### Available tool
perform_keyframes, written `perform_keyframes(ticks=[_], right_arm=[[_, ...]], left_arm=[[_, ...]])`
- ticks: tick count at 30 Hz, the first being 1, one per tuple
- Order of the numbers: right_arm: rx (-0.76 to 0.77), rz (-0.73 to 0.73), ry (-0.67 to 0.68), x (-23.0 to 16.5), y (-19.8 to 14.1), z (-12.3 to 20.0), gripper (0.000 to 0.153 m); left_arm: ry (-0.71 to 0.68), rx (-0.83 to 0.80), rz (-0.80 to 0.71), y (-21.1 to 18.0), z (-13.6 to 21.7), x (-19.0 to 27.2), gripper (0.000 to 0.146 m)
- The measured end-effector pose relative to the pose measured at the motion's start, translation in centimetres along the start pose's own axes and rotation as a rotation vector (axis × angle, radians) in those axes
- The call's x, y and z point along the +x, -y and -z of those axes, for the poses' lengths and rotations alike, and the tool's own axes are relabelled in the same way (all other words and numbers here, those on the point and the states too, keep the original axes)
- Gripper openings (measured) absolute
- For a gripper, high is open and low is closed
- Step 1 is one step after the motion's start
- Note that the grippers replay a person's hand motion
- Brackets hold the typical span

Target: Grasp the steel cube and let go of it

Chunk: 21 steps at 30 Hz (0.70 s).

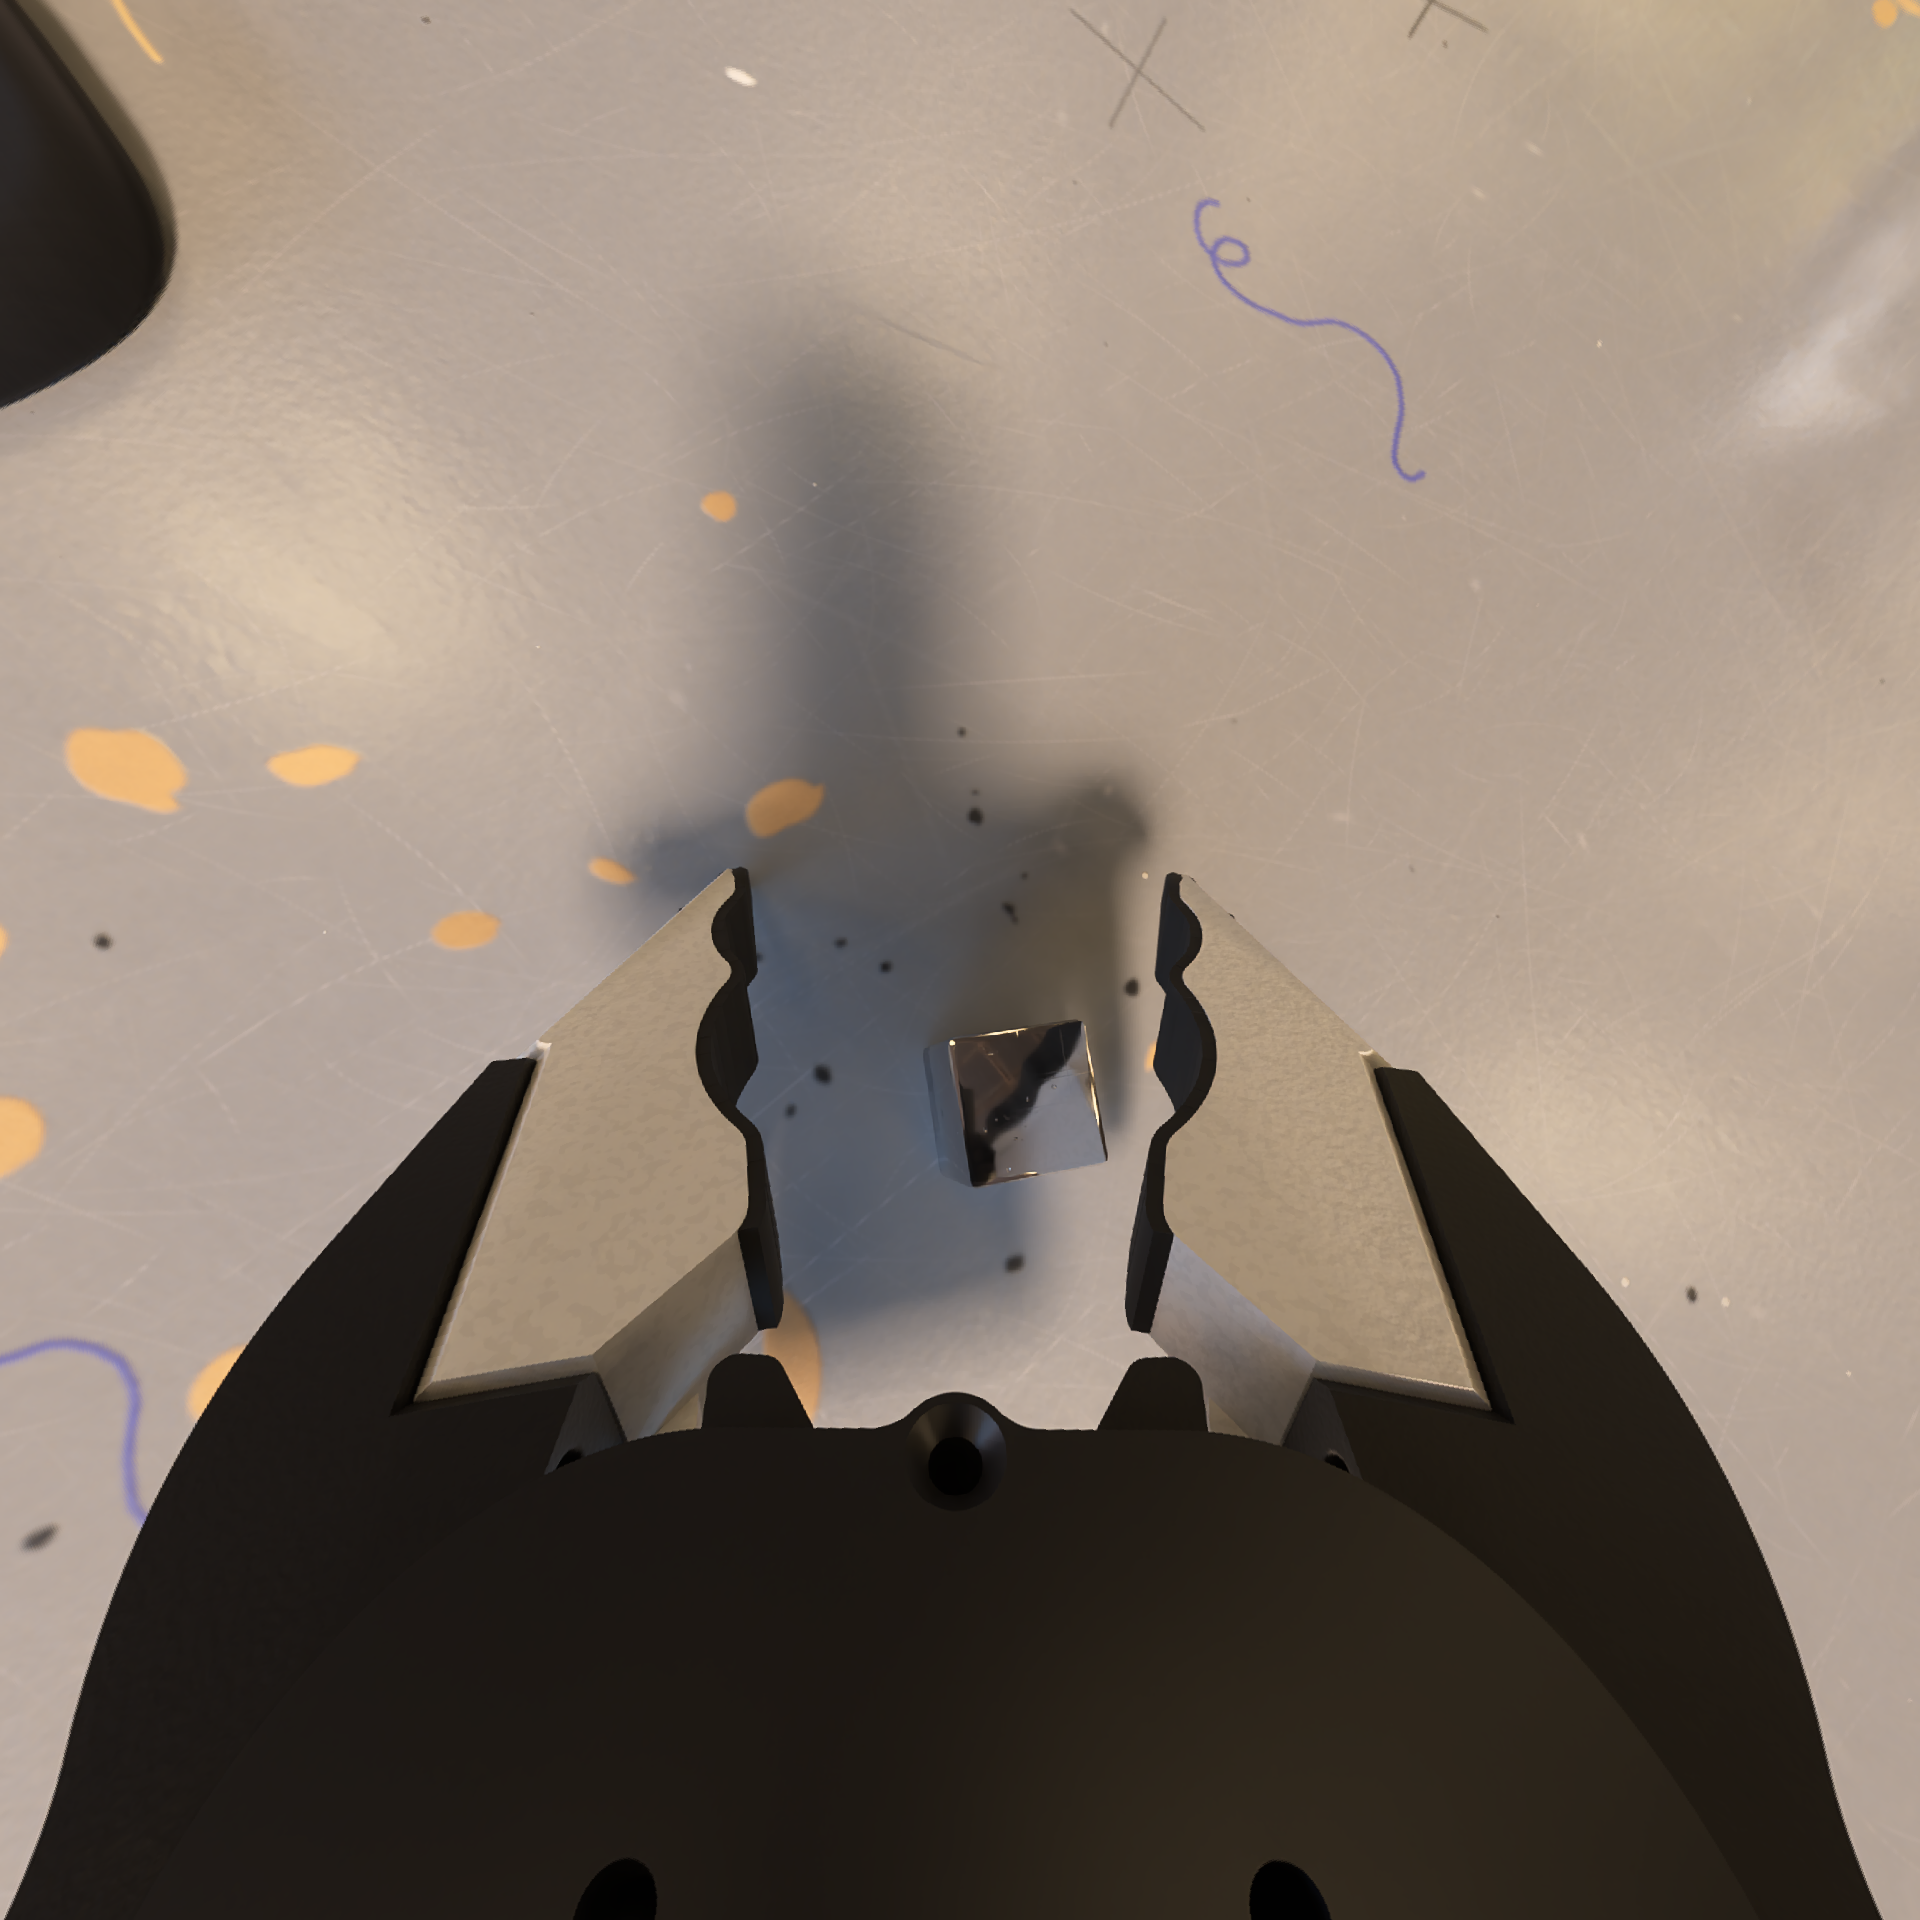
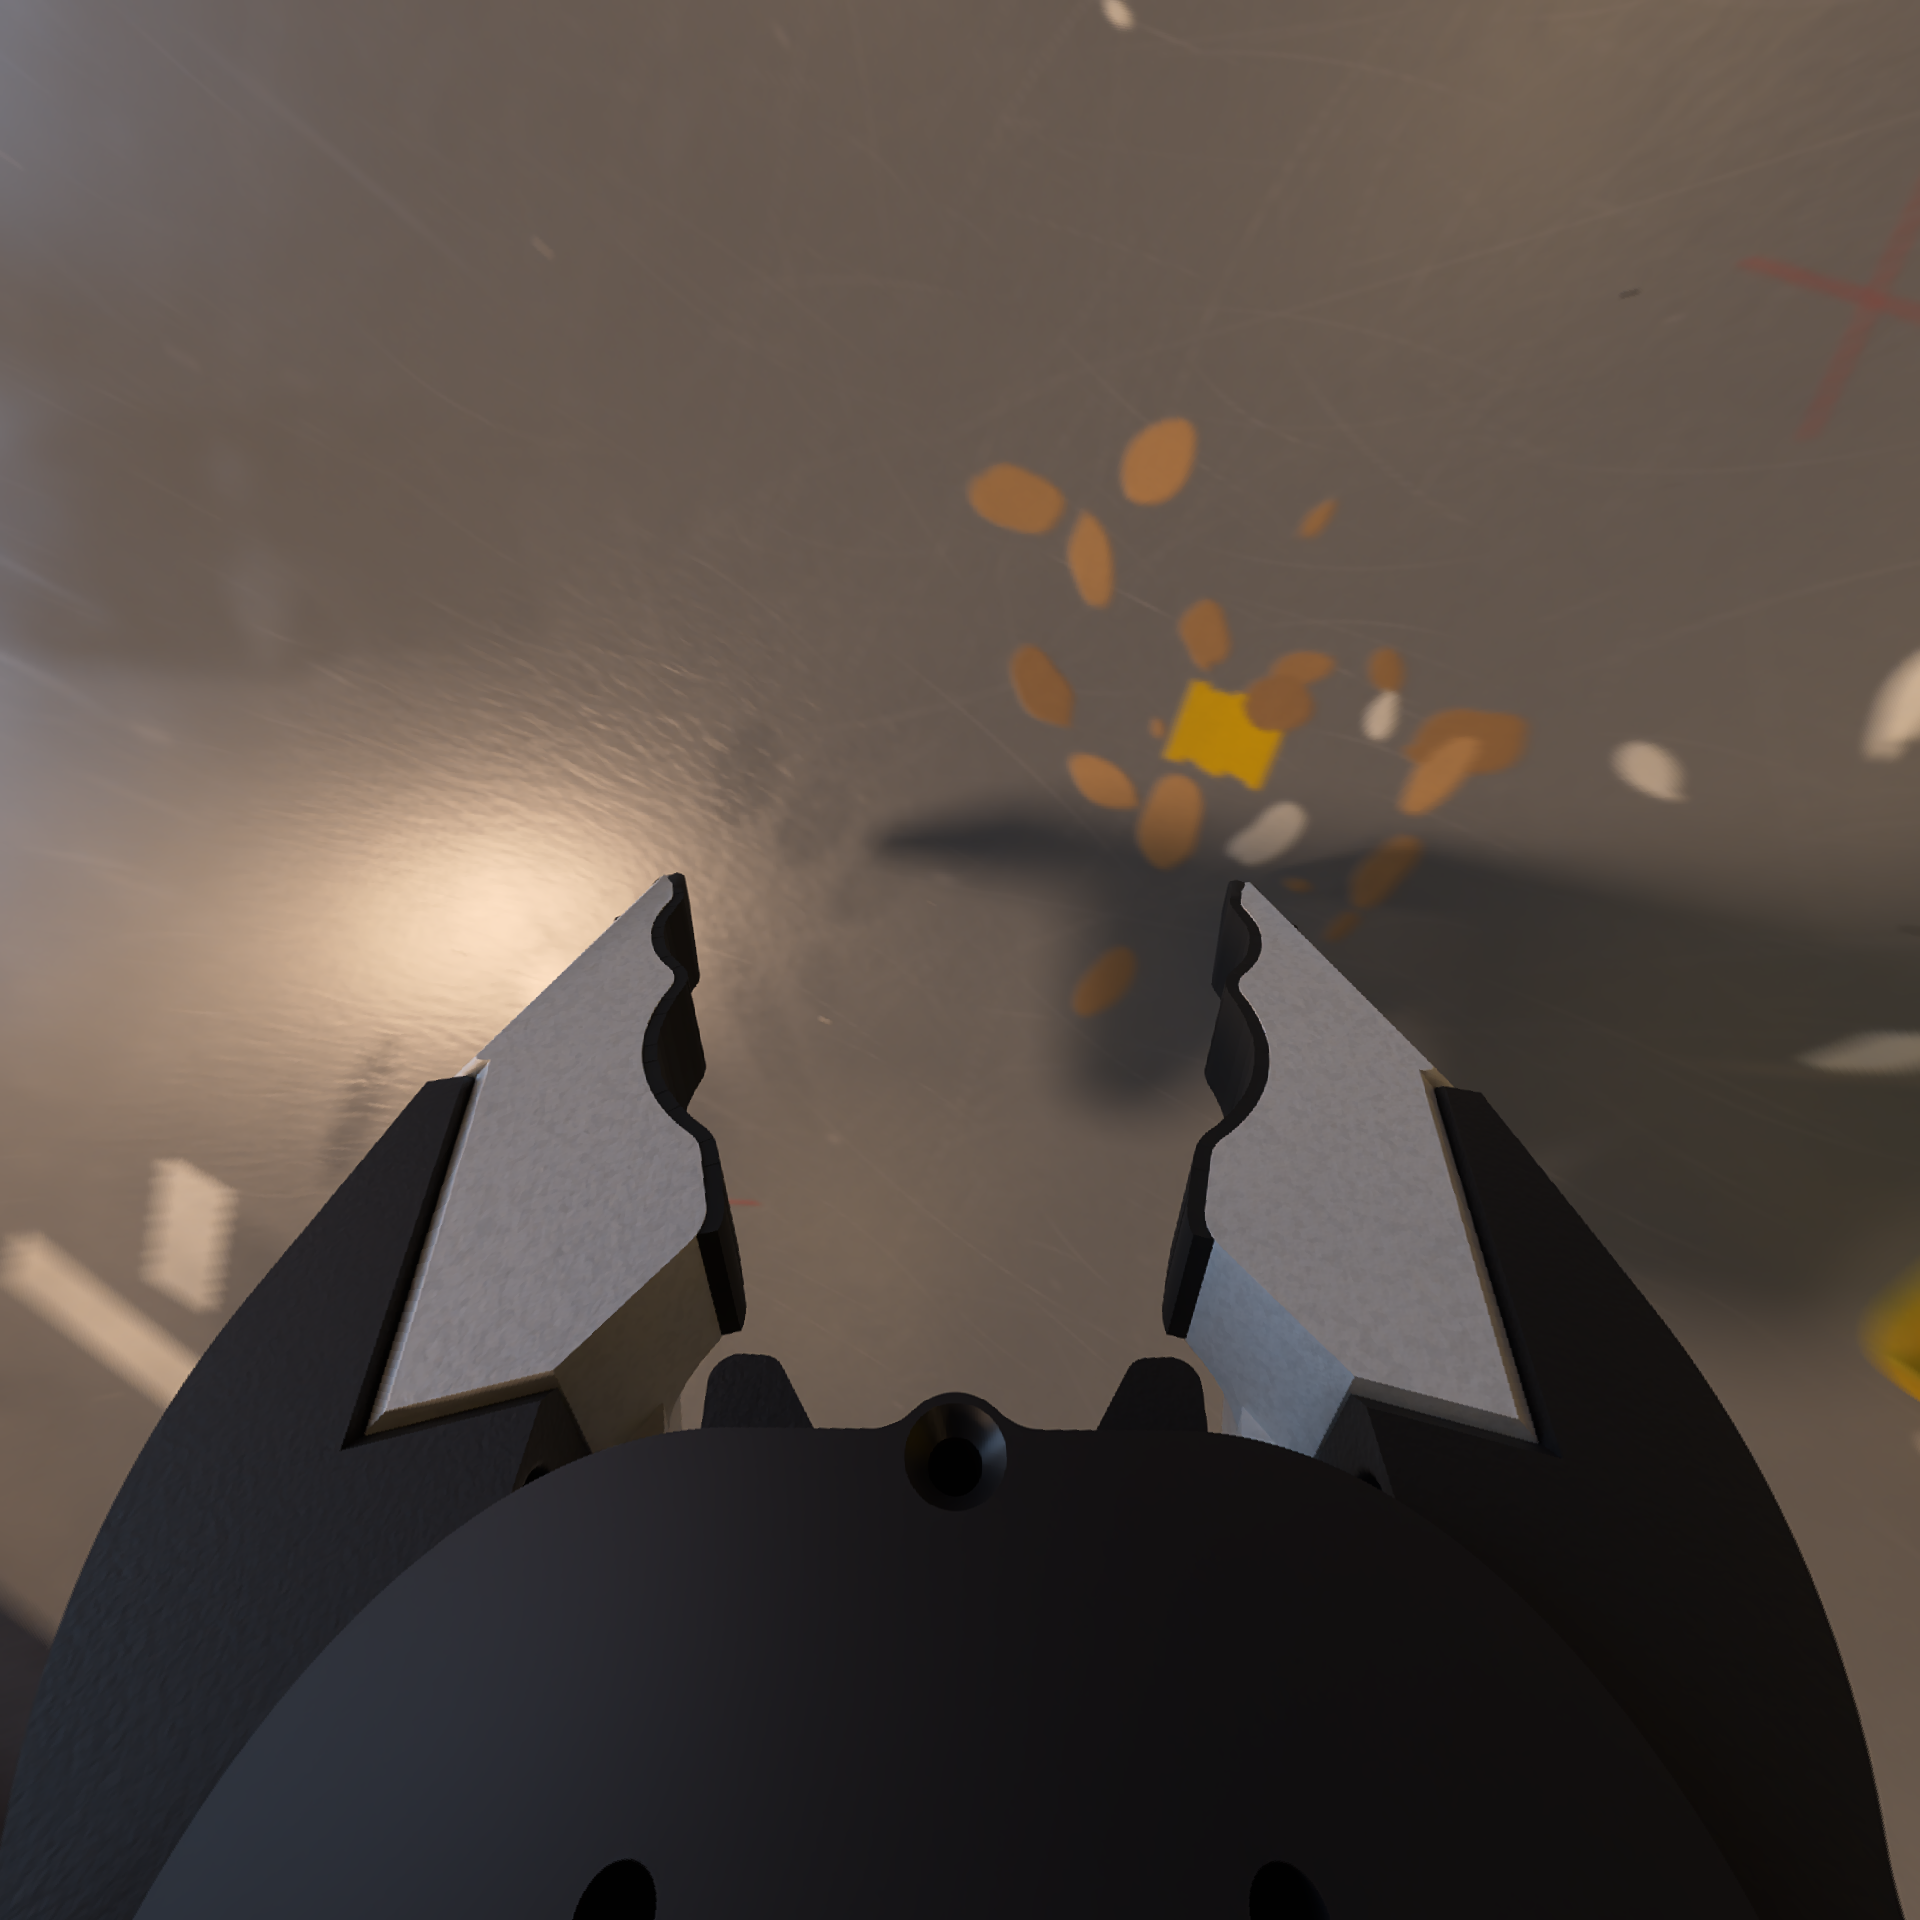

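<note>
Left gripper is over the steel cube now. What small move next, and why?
Probably shift the left gripper slightly right, then lower it. It is open, and the steel cube lies on the table between the fingers without touching either, nearer the right one.

Left gripper [image 1: 956, 883] has its jaws spread wide; gap between fingers holds only the steel cube [image 1: 1016, 1103], nearer the right finger [image 1: 1179, 1049], touching neither. Room on both sides of it, more on the left. Tabletop [image 1: 1455, 727] ahead is flat, just paint spots & scribbles, nothing standing. Only obstacle: a dark rounded object [image 1: 62, 208] far upper left, well apart. Right gripper [image 2: 956, 883] also spread, gap bare, table in front unobstructed.
</note>
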State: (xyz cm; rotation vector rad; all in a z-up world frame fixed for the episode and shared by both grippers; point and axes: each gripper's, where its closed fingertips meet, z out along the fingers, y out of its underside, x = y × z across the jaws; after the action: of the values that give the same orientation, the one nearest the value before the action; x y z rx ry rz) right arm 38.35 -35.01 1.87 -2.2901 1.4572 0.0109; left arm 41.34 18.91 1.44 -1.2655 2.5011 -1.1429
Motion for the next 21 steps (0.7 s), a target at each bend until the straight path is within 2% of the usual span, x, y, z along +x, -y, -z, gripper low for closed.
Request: perform_keyframes(ticks=[3, 5, 8, 9, 12, 13, 14, 18, 19, 21], right_arm=[[-0.072, 0.112, -0.170, 1.2, -0.7, 1.1, 0.102], [-0.049, 0.182, -0.167, 1.1, -0.8, 2.5, 0.100], [0.093, 0.376, 0.002, -2.0, -1.3, 4.1, 0.092], [0.116, 0.431, 0.011, -2.7, -1.8, 3.9, 0.092], [0.022, 0.569, -0.113, -2.8, -4.4, 1.6, 0.095], [0.028, 0.585, -0.136, -2.9, -4.8, 1.4, 0.094], [0.066, 0.570, -0.102, -3.3, -4.9, 1.7, 0.092], [0.146, 0.474, 0.146, -5.5, -5.6, 3.8, 0.091], [0.137, 0.483, 0.141, -5.3, -5.8, 3.7, 0.095], [0.087, 0.527, 0.027, -4.1, -6.3, 2.6, 0.099]], left_arm=[[0.005, 0.016, 0.014, 0.1, 0.0, -0.1, 0.075], [0.007, 0.016, 0.010, 0.0, 0.0, -0.1, 0.075], [-0.003, 0.014, 0.009, 0.0, 0.1, -0.1, 0.075], [-0.011, 0.017, 0.010, 0.0, 0.1, -0.1, 0.075], [-0.057, 0.043, 0.061, 0.3, 0.2, 0.0, 0.077], [-0.075, 0.058, 0.089, 0.5, 0.2, 0.1, 0.079], [-0.091, 0.071, 0.113, 0.6, 0.3, 0.1, 0.080], [-0.112, 0.099, 0.154, 0.8, 0.4, 0.1, 0.082], [-0.112, 0.098, 0.154, 0.8, 0.4, 0.1, 0.082], [-0.105, 0.104, 0.157, 0.8, 0.7, -0.2, 0.085]])
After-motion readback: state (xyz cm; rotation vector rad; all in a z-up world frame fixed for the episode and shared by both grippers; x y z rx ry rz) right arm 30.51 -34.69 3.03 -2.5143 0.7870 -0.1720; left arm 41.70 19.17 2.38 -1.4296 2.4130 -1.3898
